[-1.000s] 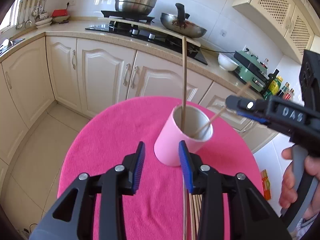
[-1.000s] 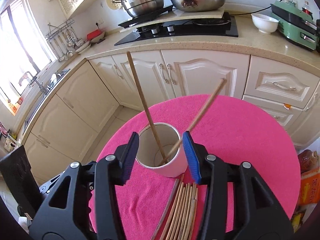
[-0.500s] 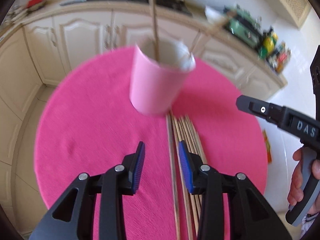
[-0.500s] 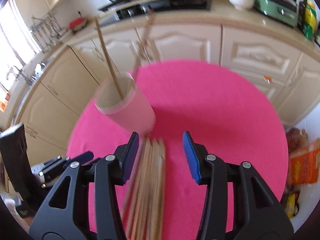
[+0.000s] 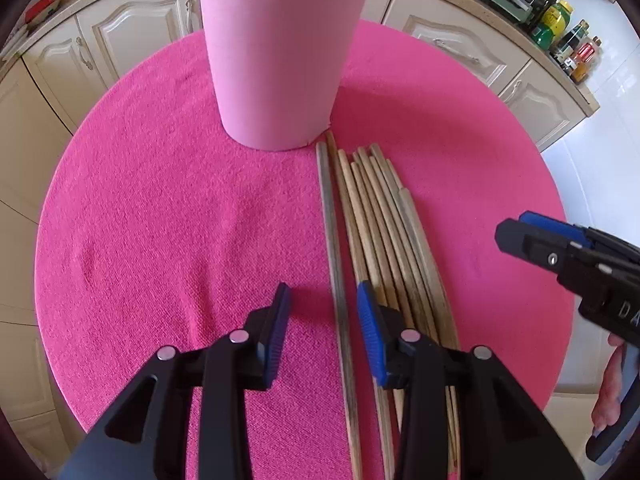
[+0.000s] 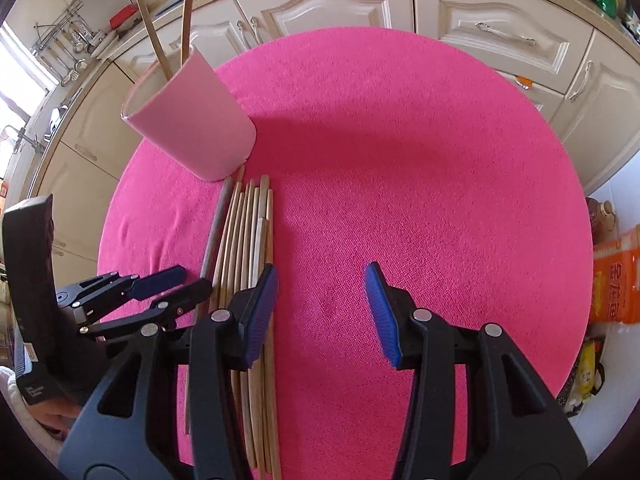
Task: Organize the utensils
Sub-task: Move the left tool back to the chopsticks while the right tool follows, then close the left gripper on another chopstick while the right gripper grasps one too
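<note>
Left wrist view: my left gripper (image 5: 323,312), jaws apart, straddles one chopstick (image 5: 334,248); cup (image 5: 278,60) at twelve o'clock. My right gripper (image 6: 320,296) gapes empty.

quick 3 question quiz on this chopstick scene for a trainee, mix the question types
1. True or false: the left hand-held gripper is shut on a chopstick.
2. How many chopsticks already stand in the pink cup? A) none B) two C) five
3. Fill in: the loose chopsticks lie on the ___ cloth.

Key
1. False: a dark chopstick lies between its fingers, untouched.
2. B
3. Pink. The right hand-held gripper is open, with only bare cloth between its fingers.
</note>
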Tool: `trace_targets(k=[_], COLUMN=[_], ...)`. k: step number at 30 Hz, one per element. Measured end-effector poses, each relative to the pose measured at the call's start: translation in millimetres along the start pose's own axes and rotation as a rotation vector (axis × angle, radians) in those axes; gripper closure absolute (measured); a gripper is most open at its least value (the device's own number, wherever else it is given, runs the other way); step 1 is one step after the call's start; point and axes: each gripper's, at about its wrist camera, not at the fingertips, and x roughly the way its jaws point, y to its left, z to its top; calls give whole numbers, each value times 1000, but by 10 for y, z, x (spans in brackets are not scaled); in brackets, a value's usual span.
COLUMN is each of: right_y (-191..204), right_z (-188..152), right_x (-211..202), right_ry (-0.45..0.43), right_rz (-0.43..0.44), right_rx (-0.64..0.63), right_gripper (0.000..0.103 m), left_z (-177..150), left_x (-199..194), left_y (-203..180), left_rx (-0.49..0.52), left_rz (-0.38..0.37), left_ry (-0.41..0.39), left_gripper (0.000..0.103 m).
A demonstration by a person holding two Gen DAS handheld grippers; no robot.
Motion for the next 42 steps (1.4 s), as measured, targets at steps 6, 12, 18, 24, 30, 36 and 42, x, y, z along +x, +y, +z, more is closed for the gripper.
trace_targets(k=[6, 12, 18, 24, 30, 36, 42], right_y=[40, 159, 280, 379, 471, 590, 622], right_z=[-47, -67, -78, -63, -34, -40, -29], right_x=[117, 253, 358, 401, 402, 454, 489], right_ry=[51, 115, 151, 157, 171, 234, 243], right_rz=[-4, 3, -19, -56, -146, -200, -205], right_rx=[-34, -81, -128, -157, -173, -213, -211], right_gripper=[57, 60, 63, 63, 63, 67, 80], left_z=[173, 272, 270, 195, 167, 91, 19], left_x=[84, 182, 104, 52, 11, -86, -173], left_y=[-69, -295, -155, 9, 72, 161, 238], left_rx=[1, 69, -22, -95, -124, -132, -158], left_rz=[57, 148, 85, 69, 51, 32, -11], left_ry=[25, 52, 35, 28, 20, 5, -11], left_gripper=[68, 72, 95, 97, 97, 97, 97])
